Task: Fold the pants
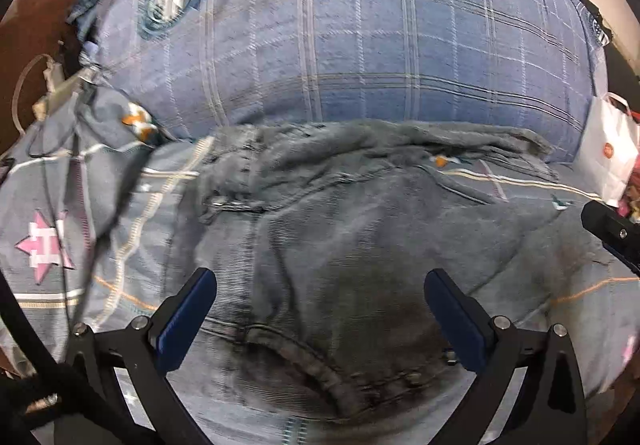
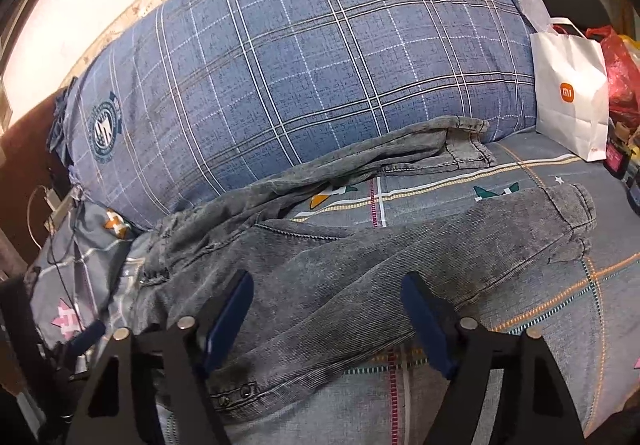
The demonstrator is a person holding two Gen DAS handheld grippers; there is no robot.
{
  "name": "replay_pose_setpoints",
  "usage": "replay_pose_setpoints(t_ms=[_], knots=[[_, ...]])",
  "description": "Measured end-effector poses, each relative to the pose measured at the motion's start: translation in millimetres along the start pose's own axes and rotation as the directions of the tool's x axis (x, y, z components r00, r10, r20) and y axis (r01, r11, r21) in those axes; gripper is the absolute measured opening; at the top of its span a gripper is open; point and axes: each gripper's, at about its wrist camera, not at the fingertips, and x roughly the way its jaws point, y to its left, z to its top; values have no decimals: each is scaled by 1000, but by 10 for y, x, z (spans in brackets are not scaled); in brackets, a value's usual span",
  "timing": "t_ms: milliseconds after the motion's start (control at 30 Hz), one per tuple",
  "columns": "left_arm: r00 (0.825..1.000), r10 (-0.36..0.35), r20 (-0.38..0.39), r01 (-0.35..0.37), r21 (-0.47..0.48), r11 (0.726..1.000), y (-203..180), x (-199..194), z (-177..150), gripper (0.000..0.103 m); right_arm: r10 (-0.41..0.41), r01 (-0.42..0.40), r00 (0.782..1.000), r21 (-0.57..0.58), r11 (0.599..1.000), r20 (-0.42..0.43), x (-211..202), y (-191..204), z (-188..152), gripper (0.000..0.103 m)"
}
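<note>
Grey denim pants [image 1: 340, 229] lie crumpled on the patterned bed sheet [image 1: 60, 205], with the buttoned waistband [image 1: 320, 373] nearest the camera. My left gripper [image 1: 320, 285] hovers open over the seat of the pants, its blue pads spread wide on either side. In the right wrist view the pants [image 2: 360, 265] stretch two legs to the right; the near leg ends at a cuff [image 2: 576, 213], and the far leg [image 2: 400, 149] rests against the pillow. My right gripper [image 2: 326, 285] is open above the upper part of the near leg, and its pads do not press the cloth.
A big blue plaid pillow [image 2: 320, 65] fills the back of the bed. A white paper bag [image 2: 572, 93] and a red plastic bag [image 2: 620, 69] stand at the right. Cables and a charger [image 2: 56, 205] lie by the brown headboard on the left.
</note>
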Motion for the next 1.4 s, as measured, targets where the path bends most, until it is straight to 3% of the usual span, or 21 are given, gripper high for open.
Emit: replay_pose_setpoints(t_ms=[167,367,500,600,833,1033,1133,1300,1400], knots=[[1000,-11,7,11,57,998,-268,-162,193,103,40,-39,999,29,999,-14,-178,-132,179,75],[999,-44,10,43,48,998,-577,-326,402,103,79,-78,997,84,993,-14,-438,-500,387,77],[990,-127,-60,131,68,989,-810,-193,488,103,134,-123,988,144,982,-73,-313,-890,552,94],[981,-167,-100,170,21,985,-946,-13,547,103,133,-113,987,190,975,-92,-177,-1206,681,94],[970,-208,-123,213,30,977,-1424,381,862,103,76,-36,988,274,961,-136,379,-1744,1165,93],[955,-261,-144,270,43,962,-1663,655,974,103,69,12,975,363,932,-211,882,-2232,1471,83],[953,-266,-144,276,60,959,-1728,670,945,103,52,25,979,362,932,-200,887,-2368,1447,83],[936,-313,-163,324,45,945,-1764,701,903,103,16,73,974,379,922,-225,860,-2554,1354,83],[927,-319,-198,333,36,942,-1784,745,890,103,-59,136,973,345,929,-225,804,-2597,1336,83]])
